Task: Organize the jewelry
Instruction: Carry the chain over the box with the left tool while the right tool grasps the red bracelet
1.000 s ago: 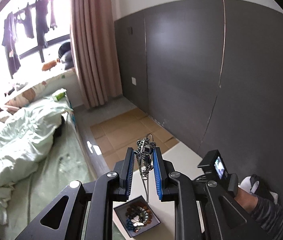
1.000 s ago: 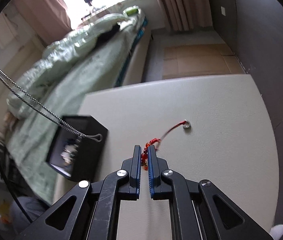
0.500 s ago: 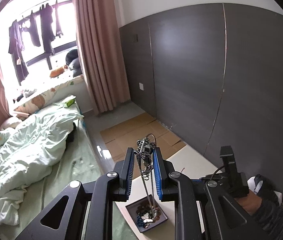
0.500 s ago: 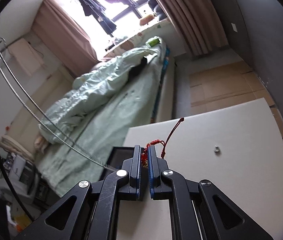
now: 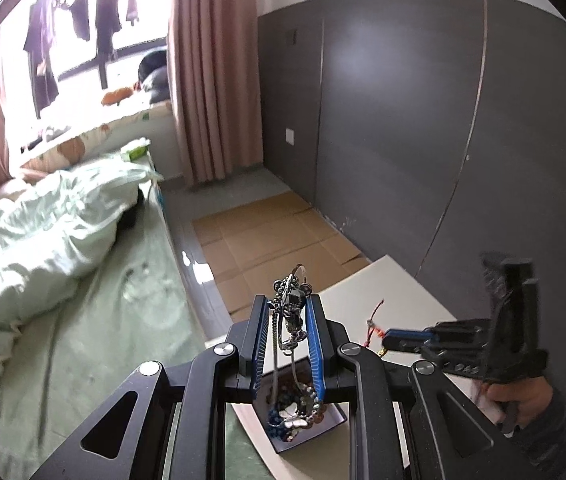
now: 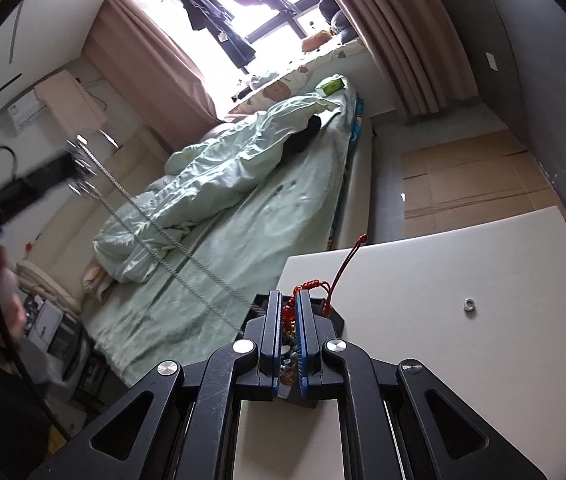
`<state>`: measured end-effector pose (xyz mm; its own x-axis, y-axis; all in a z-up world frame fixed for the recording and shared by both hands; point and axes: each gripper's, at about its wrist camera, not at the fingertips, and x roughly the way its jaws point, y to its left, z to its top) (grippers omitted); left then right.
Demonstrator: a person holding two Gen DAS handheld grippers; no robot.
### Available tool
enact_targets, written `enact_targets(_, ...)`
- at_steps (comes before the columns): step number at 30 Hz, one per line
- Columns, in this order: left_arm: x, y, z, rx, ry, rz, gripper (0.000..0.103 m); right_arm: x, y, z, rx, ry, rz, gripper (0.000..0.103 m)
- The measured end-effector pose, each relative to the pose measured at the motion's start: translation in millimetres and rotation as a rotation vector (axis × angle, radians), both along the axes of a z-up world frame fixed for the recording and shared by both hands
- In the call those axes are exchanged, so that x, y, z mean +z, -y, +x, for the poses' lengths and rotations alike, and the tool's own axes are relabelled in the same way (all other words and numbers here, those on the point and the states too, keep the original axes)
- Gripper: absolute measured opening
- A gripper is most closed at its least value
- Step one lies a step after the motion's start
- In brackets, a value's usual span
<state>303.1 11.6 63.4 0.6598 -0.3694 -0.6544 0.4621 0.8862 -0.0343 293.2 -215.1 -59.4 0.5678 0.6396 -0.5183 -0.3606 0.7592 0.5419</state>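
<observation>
My left gripper [image 5: 286,306] is shut on a silver chain necklace [image 5: 291,312] with a dark pendant; the chain hangs down toward the dark jewelry box [image 5: 303,420] full of beads on the white table [image 5: 395,284]. My right gripper [image 6: 290,298] is shut on a red cord bracelet [image 6: 309,286], held above the box [image 6: 333,312], whose cord end sticks up. The right gripper also shows in the left wrist view [image 5: 393,336] with the red cord [image 5: 373,320]. The silver chain [image 6: 171,240] stretches across the right wrist view.
A small silver ring [image 6: 470,304] lies on the table [image 6: 463,264] to the right. A bed with a green quilt [image 5: 43,232] runs along the left. Cardboard sheets [image 5: 275,236] cover the floor beyond the table. A dark wall panel [image 5: 403,120] stands on the right.
Both grippers have risen with their jewelry. The right gripper lifted the red bracelet off the table and carried it left over the box. The necklace chain now dangles into the box.
</observation>
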Motion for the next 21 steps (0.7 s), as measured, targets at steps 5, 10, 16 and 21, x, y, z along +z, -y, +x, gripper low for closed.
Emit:
enact_targets(5, -60.0, -4.4, 6.9, 0.029, -0.073, -0.059, 0.020, -2.3, -1.3, 2.4, 0.008, 0.003, 0.017, 0.007)
enact_targets(10, -108.3, -9.7, 8.8, 0.072, -0.152, -0.128, 0.020, -3.6, -5.1, 5.6, 0.008, 0.002, 0.028, 0.007)
enact_targets(16, -151.7, -22.0, 15.9, 0.170, -0.229, -0.208, 0.021, -6.9, -12.1, 7.8, 0.019, -0.005, 0.035, 0.007)
enact_targets(21, -158.0, -31.0, 18.1, 0.203, -0.256, -0.265, 0.030, -9.1, -24.6, 11.2, 0.038, -0.011, 0.034, 0.007)
